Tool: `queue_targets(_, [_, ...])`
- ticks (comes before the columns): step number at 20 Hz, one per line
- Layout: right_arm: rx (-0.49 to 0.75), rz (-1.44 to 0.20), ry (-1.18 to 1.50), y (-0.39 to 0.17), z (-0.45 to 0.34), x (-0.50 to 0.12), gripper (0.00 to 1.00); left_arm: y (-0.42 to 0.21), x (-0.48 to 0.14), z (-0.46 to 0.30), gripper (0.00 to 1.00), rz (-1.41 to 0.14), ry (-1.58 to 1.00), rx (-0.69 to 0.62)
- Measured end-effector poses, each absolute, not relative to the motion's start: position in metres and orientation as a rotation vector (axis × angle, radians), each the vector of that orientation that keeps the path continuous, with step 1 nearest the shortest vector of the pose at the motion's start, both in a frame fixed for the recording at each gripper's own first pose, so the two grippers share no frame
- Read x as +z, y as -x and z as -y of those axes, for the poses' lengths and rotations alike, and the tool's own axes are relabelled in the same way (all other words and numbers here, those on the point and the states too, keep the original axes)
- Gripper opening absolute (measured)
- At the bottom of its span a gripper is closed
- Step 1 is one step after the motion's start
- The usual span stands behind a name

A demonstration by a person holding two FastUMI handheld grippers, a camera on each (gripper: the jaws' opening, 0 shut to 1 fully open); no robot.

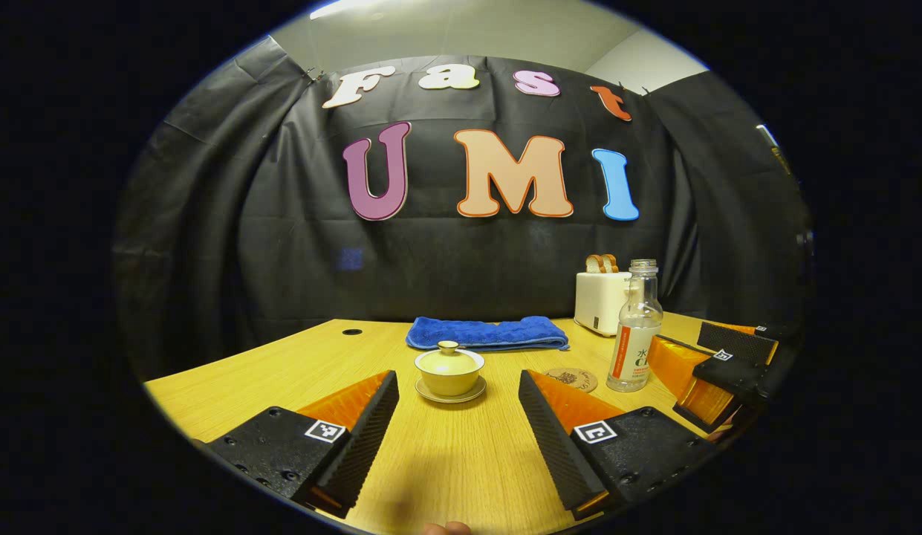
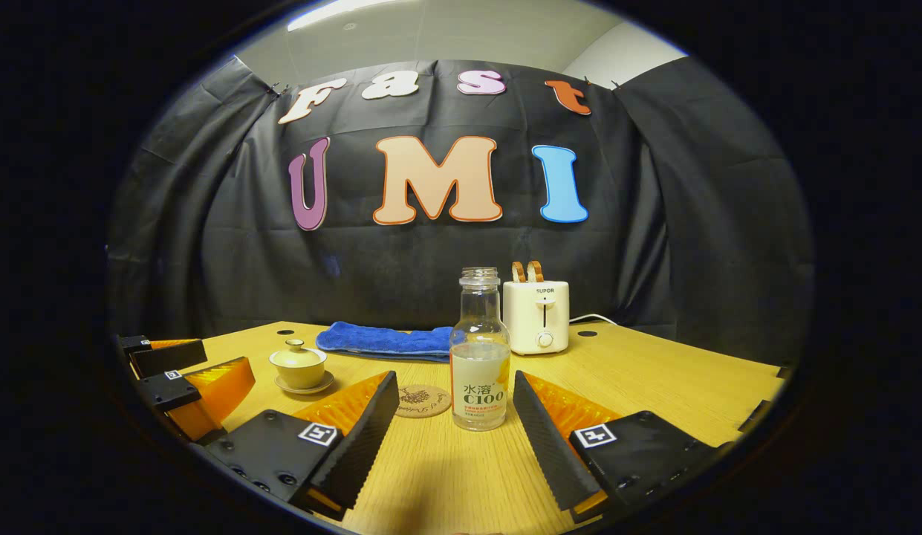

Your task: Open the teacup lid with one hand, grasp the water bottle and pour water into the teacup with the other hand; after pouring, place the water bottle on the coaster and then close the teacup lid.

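A pale yellow teacup (image 1: 449,373) with its knobbed lid (image 1: 449,360) on stands on a saucer, straight ahead of my open left gripper (image 1: 458,420). A clear uncapped water bottle (image 2: 479,355) with a little water stands upright, straight ahead of my open right gripper (image 2: 455,427). The round cork coaster (image 2: 423,400) lies just left of the bottle. In the left gripper view the bottle (image 1: 635,329) and coaster (image 1: 572,380) sit right of the cup, with the right gripper (image 1: 717,364) beyond. In the right gripper view the teacup (image 2: 299,367) and left gripper (image 2: 178,371) are at the left.
A folded blue towel (image 1: 487,333) lies behind the teacup on the wooden table (image 1: 446,461). A white toaster (image 2: 536,315) with bread slices stands at the back, behind the bottle. Cable holes dot the table's far edge.
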State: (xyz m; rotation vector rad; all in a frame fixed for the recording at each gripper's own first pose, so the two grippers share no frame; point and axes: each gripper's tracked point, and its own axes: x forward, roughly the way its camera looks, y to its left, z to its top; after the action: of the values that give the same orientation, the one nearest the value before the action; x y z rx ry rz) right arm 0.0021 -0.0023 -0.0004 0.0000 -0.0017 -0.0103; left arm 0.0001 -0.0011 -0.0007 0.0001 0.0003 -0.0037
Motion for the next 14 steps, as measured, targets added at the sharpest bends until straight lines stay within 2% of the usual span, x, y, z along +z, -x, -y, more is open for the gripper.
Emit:
queue_targets(3, [-0.012,0.003,0.000,-0.0019,0.0027,-0.0009,0.98,0.0002,-0.0001,0.0009,0.95,0.001,-0.002,-0.005])
queue_targets(4, [-0.012,0.003,0.001,-0.0020,0.0024,0.0001,0.95,0.0007,-0.0003,0.0018,0.95,0.001,0.001,-0.006])
queue_targets(5, [-0.008,0.001,0.000,-0.0015,0.0021,-0.0010,1.00,0.0010,-0.0005,0.0016,0.95,0.000,0.000,-0.006])
queue_targets(10, [0.009,0.001,-0.001,-0.0017,-0.0009,-0.0006,0.95,0.0005,0.0002,0.0016,0.95,0.000,0.000,-0.006])
queue_targets(14, [0.009,0.001,-0.001,-0.0017,-0.0009,-0.0010,0.98,0.0005,-0.0001,0.0023,0.95,-0.001,-0.001,-0.009])
